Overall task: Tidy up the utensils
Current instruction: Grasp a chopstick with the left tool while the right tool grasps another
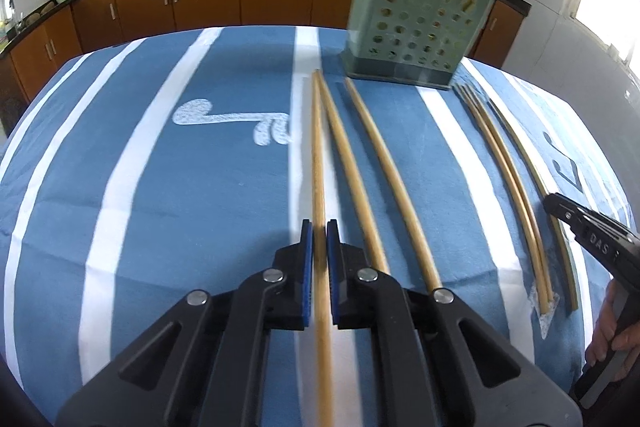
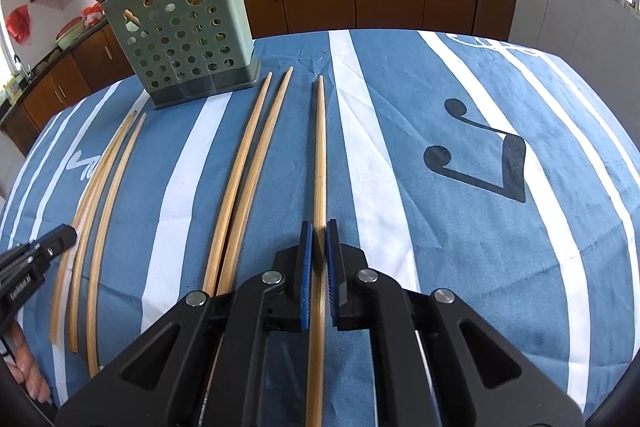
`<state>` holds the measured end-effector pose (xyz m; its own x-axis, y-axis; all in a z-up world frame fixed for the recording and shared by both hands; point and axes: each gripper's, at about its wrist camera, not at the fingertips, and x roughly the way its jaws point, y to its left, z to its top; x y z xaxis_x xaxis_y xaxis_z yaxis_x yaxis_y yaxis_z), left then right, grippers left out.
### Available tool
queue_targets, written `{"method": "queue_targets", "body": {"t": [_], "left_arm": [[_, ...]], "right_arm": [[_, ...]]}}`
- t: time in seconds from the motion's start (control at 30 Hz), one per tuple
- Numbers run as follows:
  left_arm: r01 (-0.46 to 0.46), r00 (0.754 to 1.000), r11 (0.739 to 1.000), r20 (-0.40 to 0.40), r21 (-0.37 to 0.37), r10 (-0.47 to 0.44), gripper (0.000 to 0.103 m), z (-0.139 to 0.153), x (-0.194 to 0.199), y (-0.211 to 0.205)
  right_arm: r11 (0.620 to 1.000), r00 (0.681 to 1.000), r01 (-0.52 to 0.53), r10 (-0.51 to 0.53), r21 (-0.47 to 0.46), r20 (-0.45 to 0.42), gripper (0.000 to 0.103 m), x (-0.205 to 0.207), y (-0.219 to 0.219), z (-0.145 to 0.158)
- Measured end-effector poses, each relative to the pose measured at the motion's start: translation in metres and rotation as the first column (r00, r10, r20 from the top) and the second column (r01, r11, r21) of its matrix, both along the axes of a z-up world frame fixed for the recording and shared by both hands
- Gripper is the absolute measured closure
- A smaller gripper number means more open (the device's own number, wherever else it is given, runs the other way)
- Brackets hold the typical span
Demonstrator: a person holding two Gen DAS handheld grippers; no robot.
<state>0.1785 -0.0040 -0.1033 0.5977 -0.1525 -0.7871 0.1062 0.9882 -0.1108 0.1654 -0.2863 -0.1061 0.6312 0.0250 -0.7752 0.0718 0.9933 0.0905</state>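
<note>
Grippers both clamped: left gripper [image 1: 319, 227] and right gripper [image 2: 319, 227] each pinching one pale wooden chopstick [image 1: 318, 155] [image 2: 319, 147] near perforated green plastic holder [image 1: 420, 23], chopstick ends cut off.

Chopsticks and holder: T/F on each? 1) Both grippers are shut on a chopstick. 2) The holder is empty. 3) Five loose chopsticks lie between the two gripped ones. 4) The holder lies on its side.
1) True: the left gripper and right gripper each clamp one chopstick.
2) False: the green holder already has chopsticks in it.
3) True: a group of three and a pair lie on the cloth.
4) False: it stands upright.
</note>
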Motion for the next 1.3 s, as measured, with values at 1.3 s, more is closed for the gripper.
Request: {"method": "queue_targets", "body": {"t": [1.3], "left_arm": [[-0.084, 0.996, 0.993, 0.015, -0.078, 0.085, 0.093, -0.001, 0.020, 0.065]], "right_arm": [[1.000, 0.999, 0.024, -0.024, -0.015, 0.022, 0.095, 0.012, -0.018, 0.001]]}}
